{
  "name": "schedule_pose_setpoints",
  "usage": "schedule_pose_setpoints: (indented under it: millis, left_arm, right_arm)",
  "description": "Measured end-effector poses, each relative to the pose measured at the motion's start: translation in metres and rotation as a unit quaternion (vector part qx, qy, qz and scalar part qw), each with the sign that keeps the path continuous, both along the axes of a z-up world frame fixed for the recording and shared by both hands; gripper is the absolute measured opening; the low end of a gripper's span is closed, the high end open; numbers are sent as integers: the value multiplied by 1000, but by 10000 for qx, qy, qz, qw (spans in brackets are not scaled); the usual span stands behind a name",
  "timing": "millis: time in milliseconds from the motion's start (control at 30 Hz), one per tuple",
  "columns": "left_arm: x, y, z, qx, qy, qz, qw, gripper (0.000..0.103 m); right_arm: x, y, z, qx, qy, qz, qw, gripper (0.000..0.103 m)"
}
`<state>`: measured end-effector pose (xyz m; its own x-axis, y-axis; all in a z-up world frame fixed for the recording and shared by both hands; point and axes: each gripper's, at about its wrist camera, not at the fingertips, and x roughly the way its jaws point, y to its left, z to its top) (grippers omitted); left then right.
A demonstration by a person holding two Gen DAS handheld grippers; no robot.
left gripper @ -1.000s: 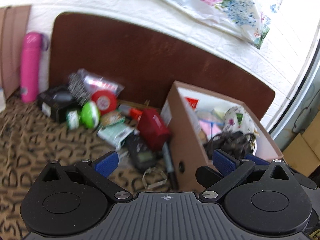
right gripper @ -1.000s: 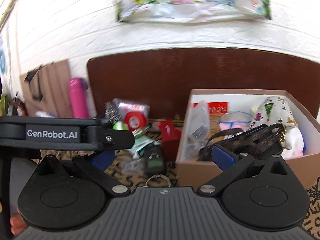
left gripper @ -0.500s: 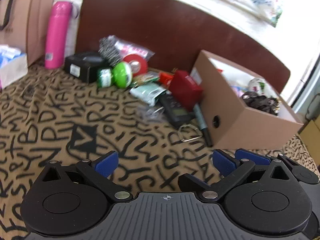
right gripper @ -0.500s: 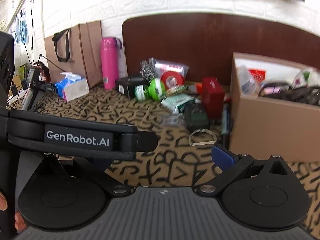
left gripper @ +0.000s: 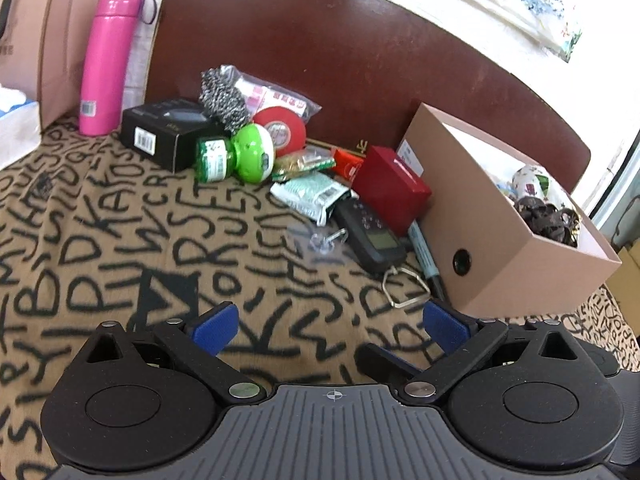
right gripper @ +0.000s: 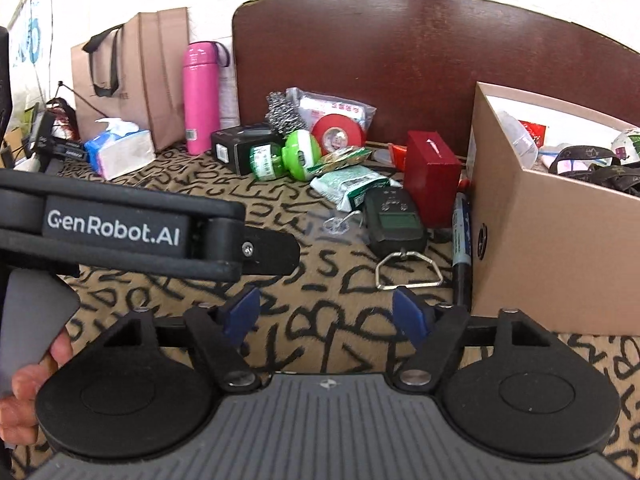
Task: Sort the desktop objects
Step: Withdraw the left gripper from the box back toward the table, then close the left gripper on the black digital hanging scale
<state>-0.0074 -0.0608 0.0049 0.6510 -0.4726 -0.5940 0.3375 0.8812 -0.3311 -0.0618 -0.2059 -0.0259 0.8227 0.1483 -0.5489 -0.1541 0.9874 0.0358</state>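
A pile of desktop objects lies on the patterned cloth: a black box [left gripper: 168, 132], a green bottle [left gripper: 236, 156], red tape [left gripper: 280, 130], a red box [left gripper: 390, 188], a black handheld scale [left gripper: 370, 234] with a metal hook [left gripper: 402, 286], and a marker [left gripper: 426, 256]. A cardboard box [left gripper: 516, 256] at the right holds several items. My left gripper [left gripper: 328, 326] is open and empty, low over the cloth in front of the pile. My right gripper [right gripper: 326, 312] is open and empty too, in front of the scale [right gripper: 394, 220] and the box [right gripper: 552, 248].
A pink flask [left gripper: 106, 60] and a brown paper bag [right gripper: 132, 76] stand at the back left, with a tissue pack [right gripper: 120, 152] beside them. A dark wooden board [left gripper: 340, 52] backs the pile. The left gripper's body [right gripper: 120, 228] crosses the right wrist view.
Both grippers have pulled back and down from the cardboard box to low over the cloth. Both stay open and empty.
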Motion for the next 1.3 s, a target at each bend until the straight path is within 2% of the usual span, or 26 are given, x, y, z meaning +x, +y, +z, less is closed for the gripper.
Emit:
schedule_pose_setpoints:
  millis: [133, 300, 567, 767, 967, 1300]
  left_arm:
    - [14, -7, 0, 52, -52, -124, 9999, 95]
    - [31, -17, -4, 34, 82, -276, 9996, 86]
    - [52, -28, -10, -32, 173, -331, 9993, 87]
    - [62, -31, -15, -23, 317, -368, 9988, 87]
    - [55, -28, -15, -49, 390, -373, 9985, 88]
    - [15, -30, -18, -14, 580, -520, 9970, 89]
  right_arm:
    - [14, -4, -2, -51, 25, -176, 9998, 63]
    - [31, -10, -8, -85, 126, -300, 9994, 50]
    - [53, -15, -18, -108, 220, -450, 9987, 29]
    - [61, -12, -25, -143, 305, -227, 9992, 9]
    - [39, -13, -21, -53, 475, 114, 9988, 7]
    - [-44, -10, -17, 24, 643, 534, 9965, 7]
